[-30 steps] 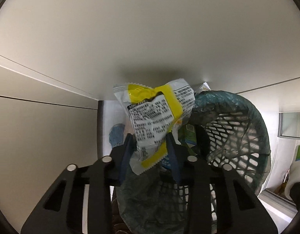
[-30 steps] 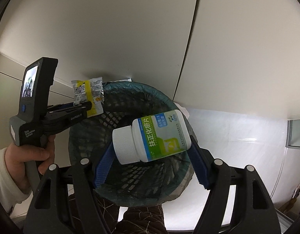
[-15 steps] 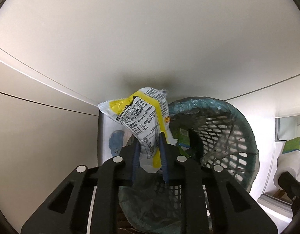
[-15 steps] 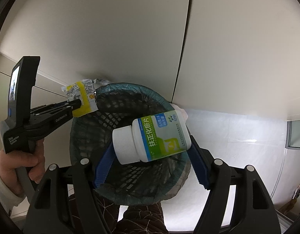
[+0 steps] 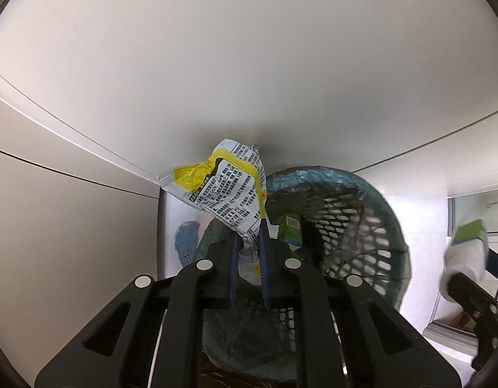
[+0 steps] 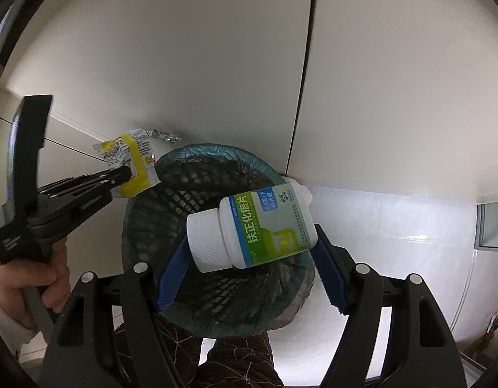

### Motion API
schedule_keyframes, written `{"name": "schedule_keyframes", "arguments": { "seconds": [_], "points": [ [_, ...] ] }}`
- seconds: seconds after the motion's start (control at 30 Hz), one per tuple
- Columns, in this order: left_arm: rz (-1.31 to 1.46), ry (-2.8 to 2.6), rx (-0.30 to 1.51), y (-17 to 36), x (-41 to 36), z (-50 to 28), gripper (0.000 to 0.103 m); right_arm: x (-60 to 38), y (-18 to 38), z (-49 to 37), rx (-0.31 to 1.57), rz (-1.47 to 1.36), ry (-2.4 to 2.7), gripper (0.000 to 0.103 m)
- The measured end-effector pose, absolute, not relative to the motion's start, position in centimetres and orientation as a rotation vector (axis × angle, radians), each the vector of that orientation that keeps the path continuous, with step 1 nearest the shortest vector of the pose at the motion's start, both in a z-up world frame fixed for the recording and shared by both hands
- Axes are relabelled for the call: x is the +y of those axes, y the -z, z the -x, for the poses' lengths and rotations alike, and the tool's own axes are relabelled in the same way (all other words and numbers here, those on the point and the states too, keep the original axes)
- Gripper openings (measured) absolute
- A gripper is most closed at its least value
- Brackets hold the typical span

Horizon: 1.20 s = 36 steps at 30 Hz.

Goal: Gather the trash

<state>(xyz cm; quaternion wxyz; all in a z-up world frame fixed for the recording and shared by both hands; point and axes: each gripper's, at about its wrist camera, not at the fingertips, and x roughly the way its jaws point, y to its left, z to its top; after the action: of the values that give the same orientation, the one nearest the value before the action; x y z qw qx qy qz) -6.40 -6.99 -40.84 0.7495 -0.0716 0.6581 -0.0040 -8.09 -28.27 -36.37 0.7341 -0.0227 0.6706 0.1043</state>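
My left gripper is shut on a crumpled yellow and white snack wrapper, held at the left rim of a black mesh trash basket lined with a teal bag. The wrapper and the left gripper also show in the right wrist view. My right gripper is shut on a white pill bottle with a green and blue label, held sideways above the basket. The bottle shows at the right edge of the left wrist view.
A green carton lies inside the basket. Pale cabinet panels stand right behind the basket. A white floor lies to the right. A blue slipper sits on the floor at the left. A brown quilted garment is below.
The left gripper has closed tighter on the wrapper, crumpling it, and shifted left to the basket's rim. The right gripper holds the bottle nearly still above the basket.
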Motion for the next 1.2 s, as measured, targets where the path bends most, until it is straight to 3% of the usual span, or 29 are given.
{"name": "schedule_keyframes", "arguments": {
  "seconds": [0.47,1.03,1.2],
  "points": [
    [0.18,0.037,1.413,34.2,-7.7,10.2,0.011,-27.9,34.1,9.3,1.429,0.083,-0.281,0.069],
    [0.134,0.106,1.476,38.1,-12.4,12.2,0.011,-28.7,33.9,11.1,1.434,0.123,-0.281,0.069],
    [0.14,0.112,1.484,38.6,-13.0,12.4,0.018,-28.9,34.3,11.4,1.442,0.124,-0.271,0.069]
  ]
}}
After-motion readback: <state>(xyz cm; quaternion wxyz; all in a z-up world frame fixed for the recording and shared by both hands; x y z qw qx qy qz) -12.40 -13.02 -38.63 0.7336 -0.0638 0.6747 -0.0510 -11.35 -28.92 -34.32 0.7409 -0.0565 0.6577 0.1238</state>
